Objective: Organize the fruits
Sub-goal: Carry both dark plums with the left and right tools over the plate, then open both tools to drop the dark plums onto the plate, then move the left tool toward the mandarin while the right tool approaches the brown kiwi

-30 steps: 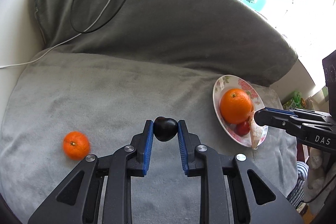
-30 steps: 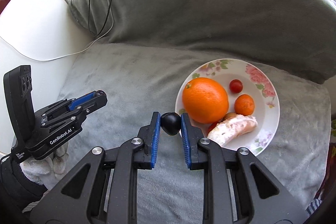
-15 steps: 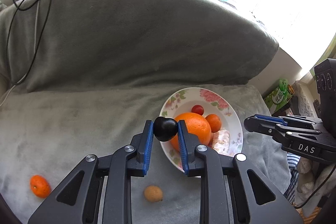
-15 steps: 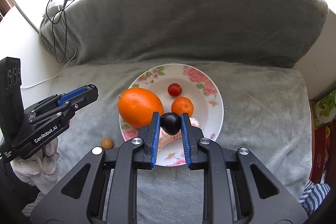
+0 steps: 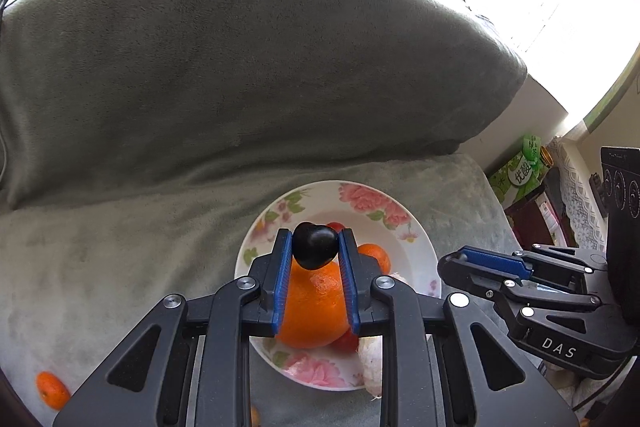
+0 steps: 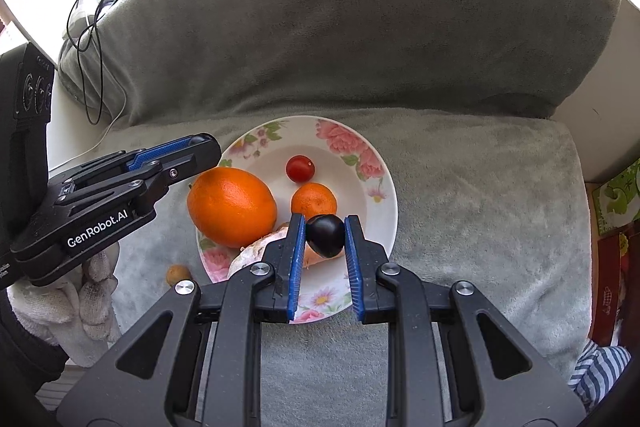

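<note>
My left gripper point(image 5: 314, 251) is shut on a dark plum point(image 5: 314, 245) and holds it above the flowered plate point(image 5: 360, 199). My right gripper point(image 6: 325, 235) is shut on a second dark plum point(image 6: 326, 235) above the same plate point(image 6: 380, 195). The plate holds a big orange point(image 6: 232, 205), a small mandarin point(image 6: 314, 203), a cherry tomato point(image 6: 300, 168) and a pale peeled fruit point(image 6: 252, 259). The left gripper also shows in the right wrist view point(image 6: 200, 149), at the plate's left rim. The right gripper also shows in the left wrist view point(image 5: 460, 263), at the plate's right.
The plate lies on a grey blanket point(image 6: 480, 207) with a raised cushion point(image 6: 340, 27) behind. A small brown fruit point(image 6: 178, 274) and a mandarin point(image 5: 52, 389) lie loose left of the plate. Cables point(image 6: 92, 27) lie at the far left. Boxes point(image 5: 520, 171) stand off the right edge.
Both grippers have moved over the plate with their plums: the left one swung right from the open blanket, the right one came forward above the peeled fruit.
</note>
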